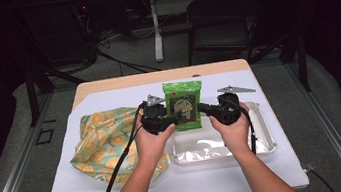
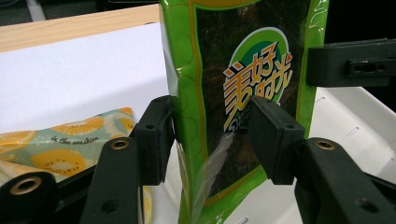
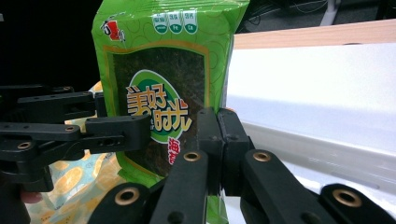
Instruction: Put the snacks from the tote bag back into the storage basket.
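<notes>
The green snack packet (image 1: 184, 105) is held upright above the far edge of the clear plastic tray (image 1: 261, 148), which lies at the near right part of the tabletop (image 1: 290, 170). The right gripper (image 3: 219, 140) is clamped on the packet's side seam, jaws fully together on the film. The left gripper (image 2: 210, 135) straddles the opposite edge with jaws spread; one pad sits at the film, the other stands off the printed face, so it carries no load.

Handling, as judged: the packet is light, the film glossy and slippery, the contents thin and brittle. Grip the sealed margins, not the centre panel.

The packet's lower edge is cut off in both gripper views. The yellow-patterned cloth bag (image 1: 101, 141) lies toward the left edge.
</notes>
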### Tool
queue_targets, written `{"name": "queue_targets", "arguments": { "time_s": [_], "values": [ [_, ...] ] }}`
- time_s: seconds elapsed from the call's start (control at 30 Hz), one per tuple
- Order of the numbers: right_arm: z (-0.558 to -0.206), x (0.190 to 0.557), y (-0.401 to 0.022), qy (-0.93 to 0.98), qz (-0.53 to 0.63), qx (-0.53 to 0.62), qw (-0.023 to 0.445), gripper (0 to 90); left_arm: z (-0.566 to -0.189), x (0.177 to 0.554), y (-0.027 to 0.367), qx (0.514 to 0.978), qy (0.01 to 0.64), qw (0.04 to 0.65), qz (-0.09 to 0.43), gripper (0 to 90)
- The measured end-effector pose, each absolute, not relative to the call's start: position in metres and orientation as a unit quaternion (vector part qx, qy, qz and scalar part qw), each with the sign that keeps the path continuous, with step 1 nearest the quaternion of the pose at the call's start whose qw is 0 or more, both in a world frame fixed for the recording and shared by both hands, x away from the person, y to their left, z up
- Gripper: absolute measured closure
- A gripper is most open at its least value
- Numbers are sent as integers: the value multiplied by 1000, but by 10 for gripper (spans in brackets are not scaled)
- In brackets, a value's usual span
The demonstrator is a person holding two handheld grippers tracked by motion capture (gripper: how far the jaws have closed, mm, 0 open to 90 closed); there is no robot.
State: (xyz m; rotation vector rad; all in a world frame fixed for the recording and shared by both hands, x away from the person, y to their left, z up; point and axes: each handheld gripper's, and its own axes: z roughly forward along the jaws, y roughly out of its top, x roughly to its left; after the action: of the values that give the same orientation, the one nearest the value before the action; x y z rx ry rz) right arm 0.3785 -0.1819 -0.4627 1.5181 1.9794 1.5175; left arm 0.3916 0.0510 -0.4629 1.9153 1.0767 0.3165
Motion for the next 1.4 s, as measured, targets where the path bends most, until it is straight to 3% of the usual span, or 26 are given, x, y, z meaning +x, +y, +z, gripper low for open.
{"name": "queue_targets", "arguments": {
  "time_s": [1.4],
  "values": [
    [-485,397,-192,679,477,546,115,896,-493,417,31,778,457,422,91,495]
  ]
}}
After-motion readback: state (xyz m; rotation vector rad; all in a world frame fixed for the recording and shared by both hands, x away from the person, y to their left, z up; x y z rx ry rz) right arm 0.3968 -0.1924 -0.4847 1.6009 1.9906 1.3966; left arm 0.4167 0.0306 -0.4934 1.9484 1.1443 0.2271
